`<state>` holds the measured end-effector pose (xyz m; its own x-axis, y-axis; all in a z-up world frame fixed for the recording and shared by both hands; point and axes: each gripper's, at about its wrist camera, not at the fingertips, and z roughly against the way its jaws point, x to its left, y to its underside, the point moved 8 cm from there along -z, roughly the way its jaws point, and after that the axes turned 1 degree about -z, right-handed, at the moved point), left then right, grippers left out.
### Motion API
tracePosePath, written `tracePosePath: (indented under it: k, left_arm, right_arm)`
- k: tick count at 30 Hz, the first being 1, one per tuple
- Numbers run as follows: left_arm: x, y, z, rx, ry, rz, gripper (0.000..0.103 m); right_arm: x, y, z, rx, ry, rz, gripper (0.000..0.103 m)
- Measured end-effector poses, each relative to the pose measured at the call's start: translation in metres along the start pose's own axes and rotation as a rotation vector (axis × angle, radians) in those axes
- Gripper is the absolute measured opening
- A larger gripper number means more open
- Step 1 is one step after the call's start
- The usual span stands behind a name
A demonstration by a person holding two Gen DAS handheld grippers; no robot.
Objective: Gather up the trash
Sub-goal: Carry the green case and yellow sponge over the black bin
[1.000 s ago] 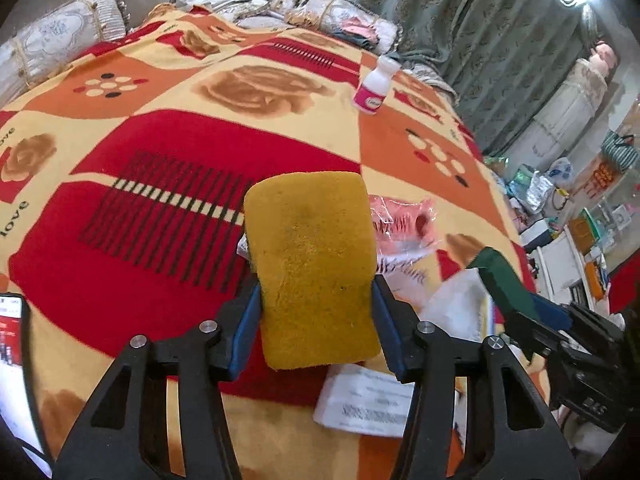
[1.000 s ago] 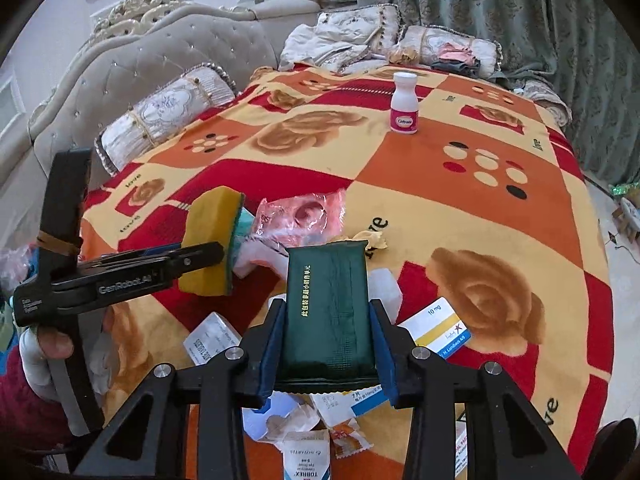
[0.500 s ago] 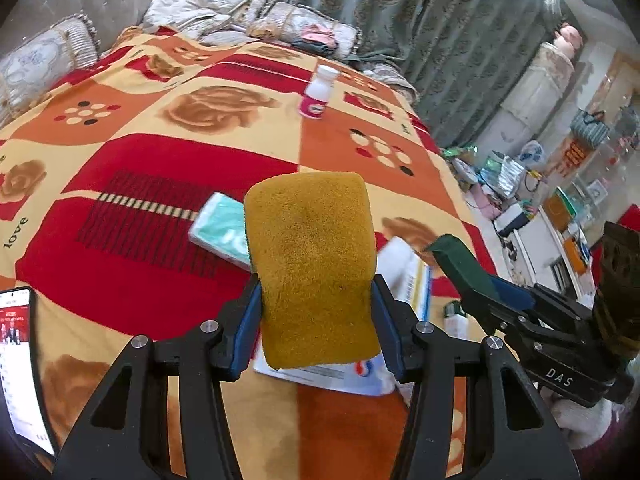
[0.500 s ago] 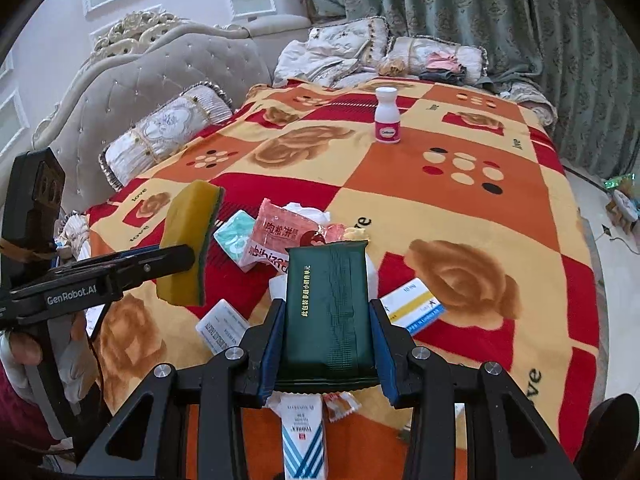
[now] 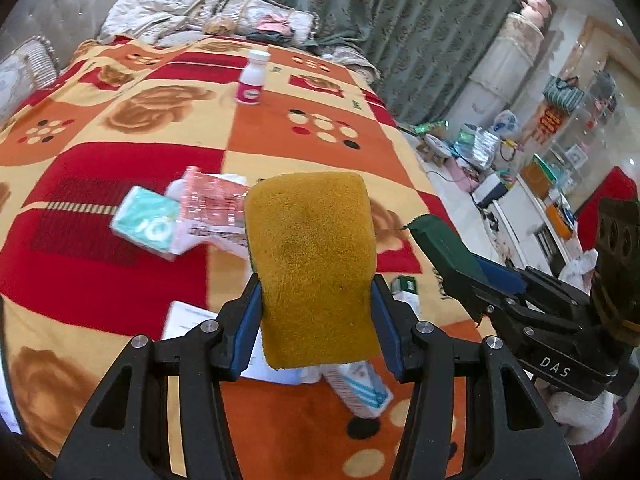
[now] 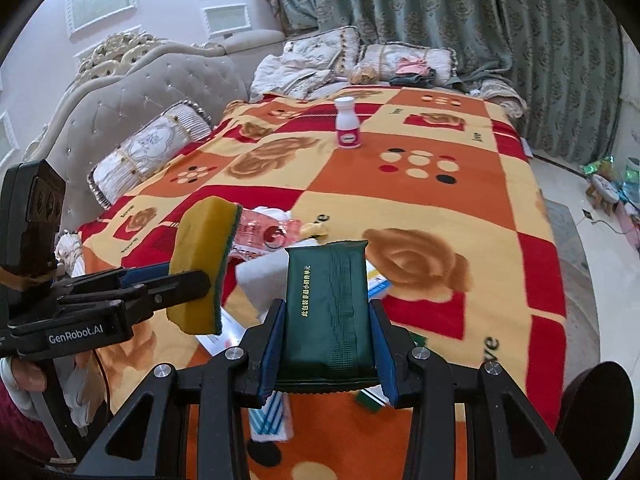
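My left gripper [image 5: 315, 328] is shut on a yellow sponge [image 5: 316, 264] with a green scouring side, held above the bed; the right wrist view shows that sponge [image 6: 202, 268] at the left. My right gripper [image 6: 327, 344] is shut on a dark green tissue packet [image 6: 328, 312], also lifted; the packet [image 5: 444, 248] pokes in from the right of the left wrist view. On the blanket below lie a pink wrapper [image 5: 212, 204], a teal tissue pack [image 5: 146, 228], a blue-striped medicine box [image 5: 360, 390] and white leaflets [image 5: 188, 316].
The patterned blanket [image 6: 432, 200] covers the bed. A white bottle with a pink label [image 6: 347, 128] stands upright at the far middle. Pillows [image 6: 148, 152] and a tufted headboard [image 6: 132, 92] line the left and back. Green curtains [image 6: 480, 20] hang behind. Cluttered floor items [image 5: 480, 148] lie right.
Both grippers have risen and drawn back from the litter pile with sponge and packet still gripped. The views have swung, so more of the bed and the room to the right shows.
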<state>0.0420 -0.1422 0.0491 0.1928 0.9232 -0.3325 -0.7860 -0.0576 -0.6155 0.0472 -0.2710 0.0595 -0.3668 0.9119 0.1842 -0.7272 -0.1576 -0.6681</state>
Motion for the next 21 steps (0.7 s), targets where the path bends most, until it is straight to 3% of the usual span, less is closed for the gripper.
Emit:
tracePosePath:
  k: [21]
  left_arm:
    - [-0.067, 0.011, -0.025, 0.048, 0.022, -0.092, 0.050]
  right_arm:
    - [-0.062, 0.021, 0.031, -0.023, 0.062, -0.102, 0.039]
